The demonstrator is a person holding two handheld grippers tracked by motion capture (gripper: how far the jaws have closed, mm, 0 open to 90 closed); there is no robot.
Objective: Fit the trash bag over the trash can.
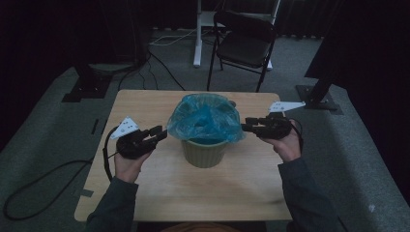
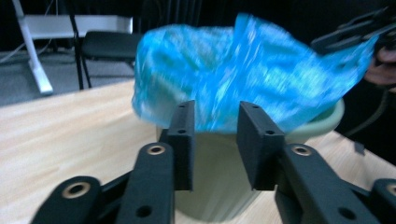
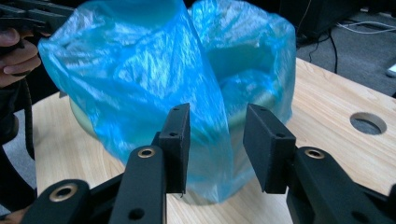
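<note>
A light wooden desk (image 1: 145,104) stands on grey carpet (image 1: 43,125) in a dim room, with dark curtains at the far side. A black folding chair (image 1: 244,41) and a white stand leg (image 1: 197,34) sit beyond the far edge; cables trail across the floor. At the desk's middle stands a pale green bin (image 1: 204,152) with a blue plastic bag (image 1: 205,118) billowing over its rim. The left tongs (image 1: 161,131) and right tongs (image 1: 247,126) flank the bag, both released, nothing between them.

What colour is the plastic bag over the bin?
Translucent blue plastic bag; the right gripper view shows it best.
</note>
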